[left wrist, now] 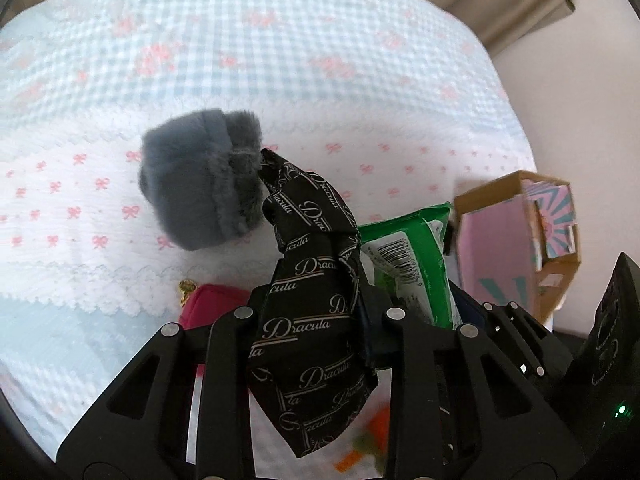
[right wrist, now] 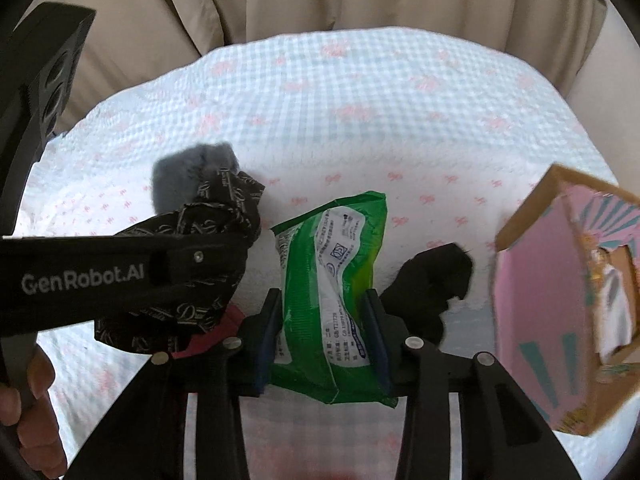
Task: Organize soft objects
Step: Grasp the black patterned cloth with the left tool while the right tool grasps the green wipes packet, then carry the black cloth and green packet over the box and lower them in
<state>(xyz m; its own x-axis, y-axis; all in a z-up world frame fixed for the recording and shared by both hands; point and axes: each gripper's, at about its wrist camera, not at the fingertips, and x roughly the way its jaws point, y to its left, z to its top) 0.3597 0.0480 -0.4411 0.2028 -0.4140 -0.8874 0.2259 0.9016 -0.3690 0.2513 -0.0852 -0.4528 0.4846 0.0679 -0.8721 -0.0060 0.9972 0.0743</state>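
My left gripper (left wrist: 316,312) is shut on a black "Dracula" printed cloth (left wrist: 312,300) and holds it above the bed; the cloth also shows in the right wrist view (right wrist: 192,264). My right gripper (right wrist: 324,312) is shut on a green tissue pack (right wrist: 332,280), also seen in the left wrist view (left wrist: 412,264). A grey furry item (left wrist: 200,184) lies on the bed behind the cloth, and shows in the right wrist view (right wrist: 188,176). A black soft item (right wrist: 432,280) lies to the right of the pack.
A cardboard box with a pink lining (right wrist: 560,300) stands open at the right, also in the left wrist view (left wrist: 516,240). A red pouch with a gold charm (left wrist: 208,300) lies under my left gripper. The bedspread (left wrist: 280,60) is blue gingham with pink bows.
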